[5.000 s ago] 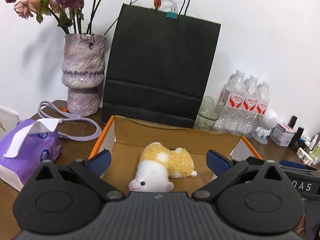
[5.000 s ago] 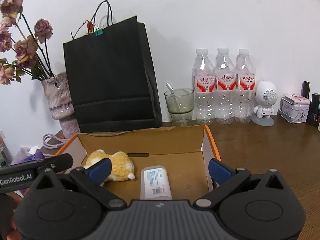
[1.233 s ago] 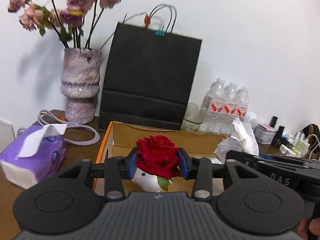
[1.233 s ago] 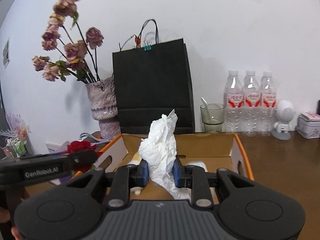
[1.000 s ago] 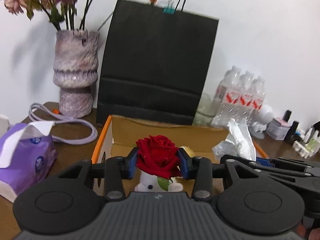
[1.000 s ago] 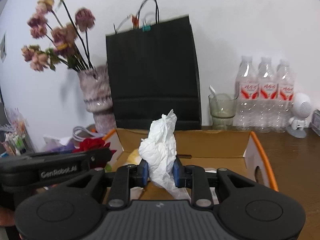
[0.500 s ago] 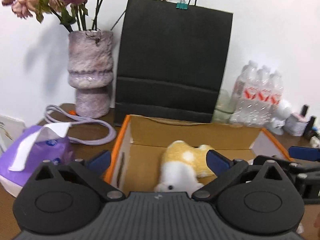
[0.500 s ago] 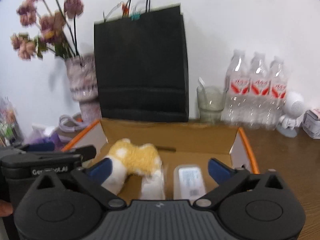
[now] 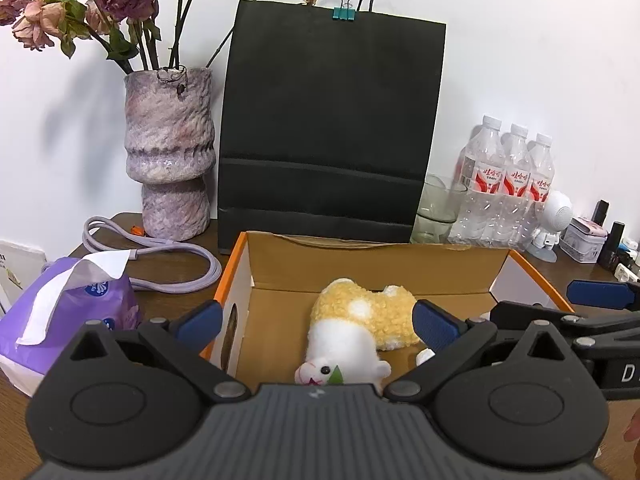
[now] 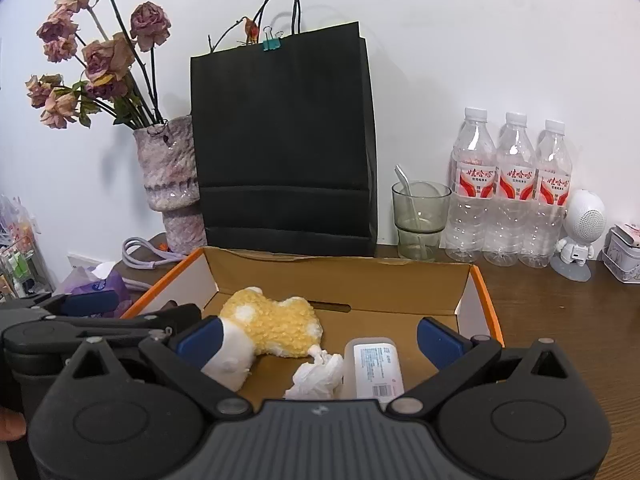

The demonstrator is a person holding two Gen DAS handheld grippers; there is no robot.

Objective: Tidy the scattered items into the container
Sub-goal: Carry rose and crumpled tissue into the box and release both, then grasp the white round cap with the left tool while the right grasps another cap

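An open cardboard box [image 9: 360, 264] with orange edges stands in front of me. Inside lie a yellow-and-white plush toy [image 9: 360, 320], a crumpled white tissue [image 10: 316, 376] and a white labelled plastic case [image 10: 374, 368]. A green leaf [image 9: 336, 376] peeks out by the plush's head; the rest of the rose is hidden under the gripper body. My left gripper [image 9: 316, 324] hangs open over the box's near left part, nothing between its fingers. My right gripper [image 10: 320, 340] hangs open over the box [image 10: 340, 276], above the tissue and case. The plush [image 10: 272, 324] lies between the two grippers.
Behind the box stand a black paper bag [image 9: 328, 128] and a vase of dried flowers [image 9: 168, 152]. A purple tissue pack [image 9: 76, 304] and purple cable [image 9: 160, 248] lie left. A glass [image 10: 420, 220], three water bottles [image 10: 512, 188], a white figurine [image 10: 580, 232] and a tin [image 10: 624, 252] stand right.
Both grippers have opened. The red rose has left the left jaws and the white tissue has left the right jaws; the tissue now lies in the box.
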